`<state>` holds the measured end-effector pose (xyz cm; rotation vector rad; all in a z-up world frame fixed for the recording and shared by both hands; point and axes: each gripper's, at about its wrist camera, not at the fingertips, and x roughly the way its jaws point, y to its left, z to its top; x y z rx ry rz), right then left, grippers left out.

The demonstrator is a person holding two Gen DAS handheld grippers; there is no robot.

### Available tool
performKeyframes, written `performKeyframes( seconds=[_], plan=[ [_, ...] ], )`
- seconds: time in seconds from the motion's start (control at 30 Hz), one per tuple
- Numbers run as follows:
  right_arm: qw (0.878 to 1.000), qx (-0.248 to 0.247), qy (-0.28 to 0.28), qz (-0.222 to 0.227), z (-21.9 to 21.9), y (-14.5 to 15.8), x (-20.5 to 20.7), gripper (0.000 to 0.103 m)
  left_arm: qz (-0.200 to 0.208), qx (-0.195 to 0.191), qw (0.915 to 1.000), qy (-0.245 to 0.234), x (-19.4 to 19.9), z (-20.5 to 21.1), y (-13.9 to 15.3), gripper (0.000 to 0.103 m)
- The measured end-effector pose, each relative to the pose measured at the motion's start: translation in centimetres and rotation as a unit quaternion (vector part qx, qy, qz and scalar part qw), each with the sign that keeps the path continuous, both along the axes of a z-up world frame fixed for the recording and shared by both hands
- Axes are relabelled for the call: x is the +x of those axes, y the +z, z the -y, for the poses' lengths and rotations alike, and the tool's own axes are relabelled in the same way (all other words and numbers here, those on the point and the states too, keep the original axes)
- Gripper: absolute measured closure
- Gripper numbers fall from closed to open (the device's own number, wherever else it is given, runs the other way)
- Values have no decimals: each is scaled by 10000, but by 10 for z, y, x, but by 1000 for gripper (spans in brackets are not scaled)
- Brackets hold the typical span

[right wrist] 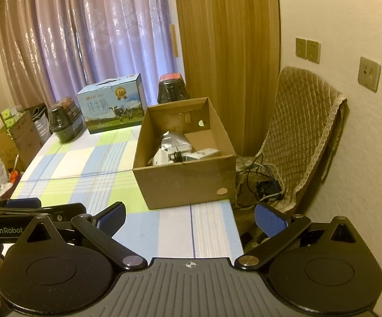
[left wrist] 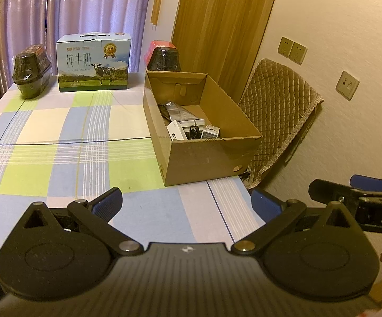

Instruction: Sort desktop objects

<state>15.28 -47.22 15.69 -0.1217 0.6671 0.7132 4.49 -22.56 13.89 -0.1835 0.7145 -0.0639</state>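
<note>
both grippers hang low over the near edge of the table [left wrist: 59, 137], the left gripper [left wrist: 185, 203] and right gripper [right wrist: 189, 218] each with jaws wide apart and empty. the small items [left wrist: 191, 129] lie heaped in the near end of the box [right wrist: 185, 182] at the table's right edge: little cartons, a foil pouch and a black cable. they look light; the cartons are stiff enough to pinch across flat sides, the pouch slippery and crushable.

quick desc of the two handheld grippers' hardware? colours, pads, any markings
Both match: the left gripper and right gripper have black linkage arms with silver pivot screws, round black hubs, a ribbed grey centre plate with a small crosshair mark, and blue textured finger pads. White lettering shows on the sides: "GenRobot" on the left unit, "DAS" cut off on the right. No cables or sleeves visible.
</note>
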Motion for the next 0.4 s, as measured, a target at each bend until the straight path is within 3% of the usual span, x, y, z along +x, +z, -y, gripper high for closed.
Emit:
performKeyframes(
  seconds=[0.4],
  plan=[
    [10000,-61,3,-34,-3,-5,-2,2,-28,-52,10000,43,-1,-9,-3,1]
  ],
)
